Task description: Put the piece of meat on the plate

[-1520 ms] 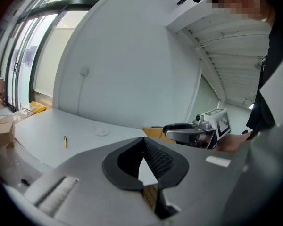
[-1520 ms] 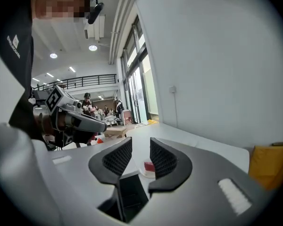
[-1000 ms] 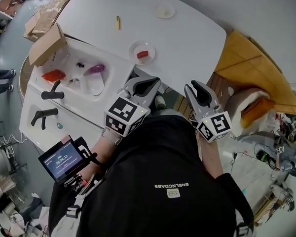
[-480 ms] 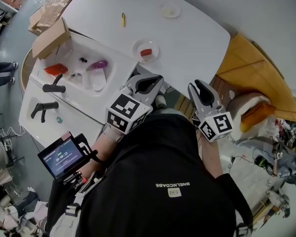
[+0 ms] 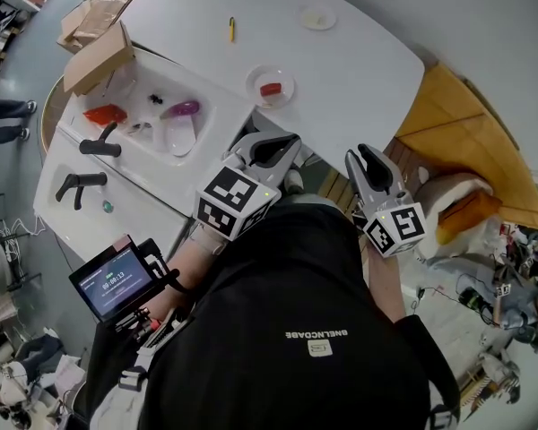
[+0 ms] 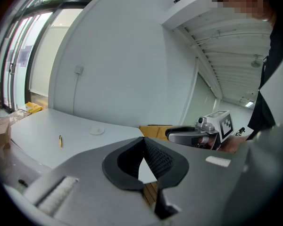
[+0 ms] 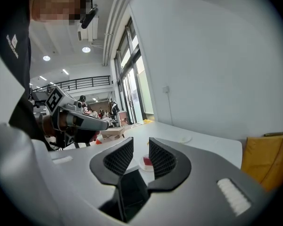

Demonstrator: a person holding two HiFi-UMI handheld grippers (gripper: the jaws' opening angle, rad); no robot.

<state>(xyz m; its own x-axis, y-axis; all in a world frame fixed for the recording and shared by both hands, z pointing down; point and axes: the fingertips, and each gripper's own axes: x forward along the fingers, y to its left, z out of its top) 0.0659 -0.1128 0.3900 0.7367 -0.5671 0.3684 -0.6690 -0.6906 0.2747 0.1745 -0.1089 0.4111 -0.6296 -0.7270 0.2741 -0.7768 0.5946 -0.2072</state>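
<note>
1. Well, the piece of meat (image 5: 271, 89) is already lying on the plate (image 5: 258, 79) as a small red chunk near its middle. The plate is sitting on the white table (image 5: 341, 70), toward the edge closest to the person.
2. The left gripper (image 5: 285, 144) is hovering by that near edge, short of the plate and not touching it. Its jaws are meeting at the tips with nothing caught between them (in the left gripper view (image 6: 143, 140) only a pale wedge is showing behind the touching tips).
3. The right gripper (image 5: 363, 158) is hanging beside the left one, apart from it and off the table's corner. Its jaws are standing slightly apart, leaving a narrow gap, and they are gripping nothing.
4. Through that gap, the right gripper view (image 7: 141, 147) is showing the meat (image 7: 147, 161) on its plate (image 7: 143, 167), well beyond the tips.
5. Farther out on the table, a yellow pen (image 5: 231, 29) and a small pale disc (image 5: 318, 16) are lying well apart from the plate.
6. To the left, a white sink unit (image 5: 134, 173) is holding a red item (image 5: 105, 115) and a purple item (image 5: 183, 108), with a cardboard box (image 5: 99, 56) sitting at its far corner.
7. A small screen (image 5: 112, 283) is glowing near the person's left arm.
</note>
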